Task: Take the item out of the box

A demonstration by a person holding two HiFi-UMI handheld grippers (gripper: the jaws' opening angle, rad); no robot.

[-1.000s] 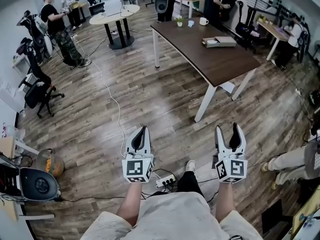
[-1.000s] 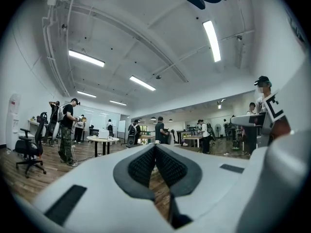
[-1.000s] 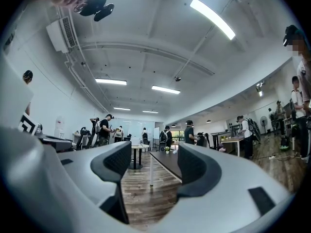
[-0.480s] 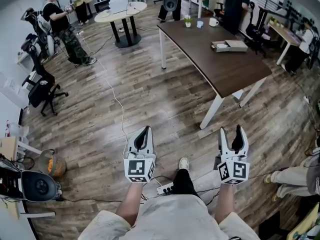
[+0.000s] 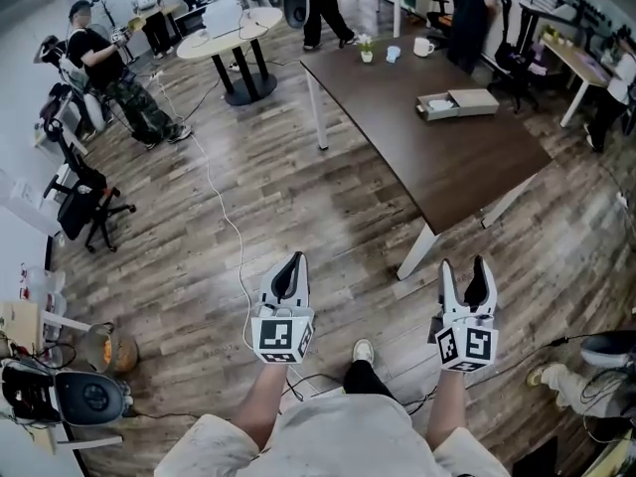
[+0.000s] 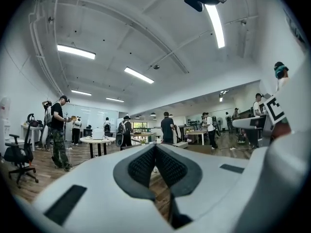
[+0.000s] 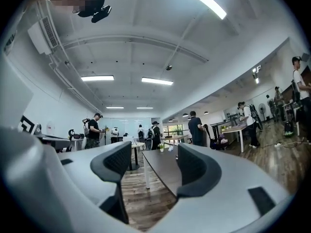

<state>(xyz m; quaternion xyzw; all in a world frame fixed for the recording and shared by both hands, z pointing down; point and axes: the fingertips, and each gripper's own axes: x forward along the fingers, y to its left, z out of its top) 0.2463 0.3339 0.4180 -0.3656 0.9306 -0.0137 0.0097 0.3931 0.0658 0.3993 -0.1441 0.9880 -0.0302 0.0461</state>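
We stand on a wide wooden floor [image 5: 298,197], and the biggest thing ahead of us is a long dark table [image 5: 437,137] on white legs, up and to the right in the head view. Beyond it to the left is a round white table [image 5: 229,30], and a black office chair [image 5: 84,192] sits near the left wall. A thin white cable [image 5: 224,207] runs across the boards towards our feet.

We hold both grippers low in front of us, well apart from the table. The left gripper [image 5: 288,266] has its jaws pressed together, pad against pad, with nothing between them [image 6: 155,152]. The right gripper [image 5: 464,266] has its jaws spread, and through the gap we see only the floor and the table's near end [image 7: 153,166].

The box [image 5: 457,103] lies open on the far part of the dark table; we cannot tell what is inside. Past it stand a white mug [image 5: 424,46] and a small potted plant [image 5: 367,48].
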